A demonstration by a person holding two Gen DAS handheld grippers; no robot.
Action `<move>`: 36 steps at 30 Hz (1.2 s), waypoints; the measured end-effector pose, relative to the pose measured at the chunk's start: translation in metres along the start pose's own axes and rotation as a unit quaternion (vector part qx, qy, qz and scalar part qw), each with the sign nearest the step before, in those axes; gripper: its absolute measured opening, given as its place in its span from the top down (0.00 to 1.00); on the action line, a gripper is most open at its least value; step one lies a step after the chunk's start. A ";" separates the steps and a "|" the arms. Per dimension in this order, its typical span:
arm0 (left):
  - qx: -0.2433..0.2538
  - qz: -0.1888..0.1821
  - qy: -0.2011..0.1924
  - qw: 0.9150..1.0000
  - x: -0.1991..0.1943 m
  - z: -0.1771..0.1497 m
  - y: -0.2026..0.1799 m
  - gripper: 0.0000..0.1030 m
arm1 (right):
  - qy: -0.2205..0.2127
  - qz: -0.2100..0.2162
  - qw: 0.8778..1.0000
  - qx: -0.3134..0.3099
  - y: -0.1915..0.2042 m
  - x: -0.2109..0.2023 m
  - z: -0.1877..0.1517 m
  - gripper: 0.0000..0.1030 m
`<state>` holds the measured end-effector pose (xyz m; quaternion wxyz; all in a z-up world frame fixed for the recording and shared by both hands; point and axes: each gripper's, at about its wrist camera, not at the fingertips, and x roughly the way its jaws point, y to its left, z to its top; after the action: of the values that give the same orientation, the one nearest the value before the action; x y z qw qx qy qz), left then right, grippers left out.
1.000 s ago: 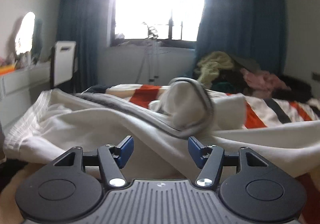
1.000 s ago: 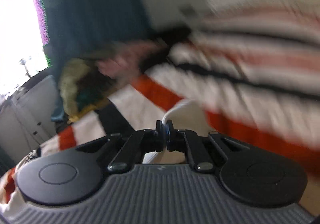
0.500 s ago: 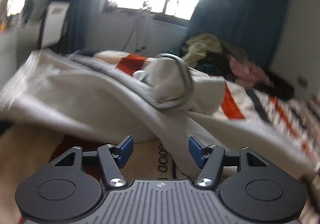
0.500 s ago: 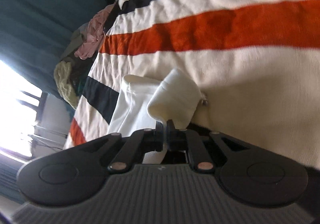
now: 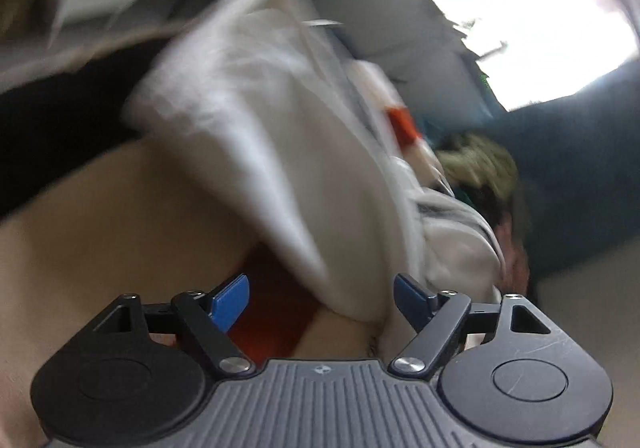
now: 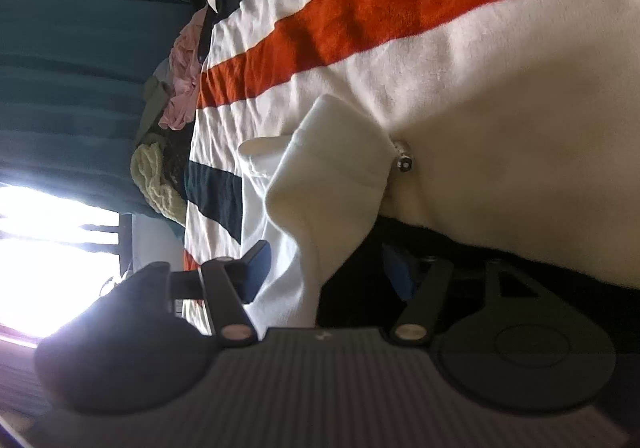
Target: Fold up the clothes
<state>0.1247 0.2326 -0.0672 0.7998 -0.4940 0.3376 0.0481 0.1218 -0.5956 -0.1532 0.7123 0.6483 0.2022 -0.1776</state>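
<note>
Right now the right gripper [image 6: 324, 272] is letting its jaws swing apart over the bed, and a fold of the cream garment [image 6: 332, 164] runs down between them without either blue pad pressing on it. That garment lies bunched on the striped blanket [image 6: 360, 20], whose orange, dark and white bands stretch away toward the wall, and a small metal tip of a drawstring [image 6: 402, 160] pokes out at the garment's edge, resting against the blanket. Beyond it, at the far side of the bed, sits a heap of other clothes [image 6: 176, 88], pink on top and a pale yellow knit lower down, against a teal curtain [image 6: 80, 68]; a bright window [image 6: 52, 244] glares beside it. The view from this gripper is rolled hard onto its side. The left gripper [image 5: 320, 300] is also widening its jaws, and its picture is smeared with motion blur and tilted. Its blue pads [image 5: 230, 300] stand well apart, with the lower edge of the same cream garment [image 5: 288, 152] hanging just above and between them, close to the right-hand pad; I cannot tell whether cloth brushes that pad, but nothing is pinched. Under the garment a tan stretch of bedding and a patch of orange show through. Past the cloth the yellow knit of the pile and the washed-out window can be made out, too blurred for more.
</note>
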 end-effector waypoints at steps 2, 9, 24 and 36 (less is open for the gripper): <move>-0.065 -0.008 0.005 0.998 0.012 0.011 0.021 0.27 | 0.001 0.003 1.000 -0.005 0.002 0.006 0.003 0.41; -0.047 -0.009 -0.089 0.995 0.016 0.043 0.029 0.34 | -0.022 -0.025 0.999 -0.022 0.000 0.020 0.011 0.67; -0.073 0.023 -0.138 0.988 -0.005 0.068 0.042 0.86 | -0.072 -0.030 0.993 -0.086 0.017 0.020 0.017 0.90; -0.021 0.011 -0.087 0.996 -0.124 0.106 0.040 0.91 | -0.185 -0.008 0.976 -0.116 0.031 -0.033 0.025 0.90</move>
<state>0.0653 0.3721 0.0061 0.8151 -0.5010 0.2707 0.1070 0.1107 -0.6181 -0.1079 0.8060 0.5159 0.0911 -0.2756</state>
